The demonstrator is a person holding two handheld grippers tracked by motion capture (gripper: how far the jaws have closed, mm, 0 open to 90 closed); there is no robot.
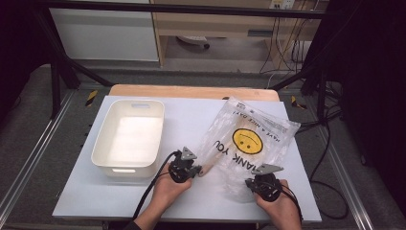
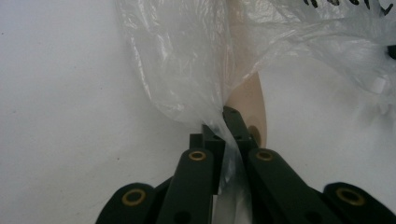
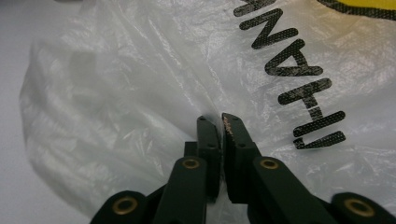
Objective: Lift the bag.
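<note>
A clear plastic bag (image 1: 249, 139) printed with a yellow smiley and black letters lies on the right half of the white table (image 1: 191, 115). A pale wooden utensil (image 1: 210, 165) lies inside it, its handle end poking out at the bag's near left corner. My left gripper (image 1: 197, 168) is shut on the bag's film (image 2: 187, 70) at that corner, right beside the wooden handle (image 2: 250, 100). My right gripper (image 1: 251, 182) sits at the bag's near edge. Its jaws are shut (image 3: 220, 119) with the film (image 3: 140, 93) creased up at the tips.
A white rectangular tub (image 1: 103, 139) stands on the left half of the table, close to my left gripper. Bare white surface runs along the near edge and the far middle. Black frame bars and cables surround the table.
</note>
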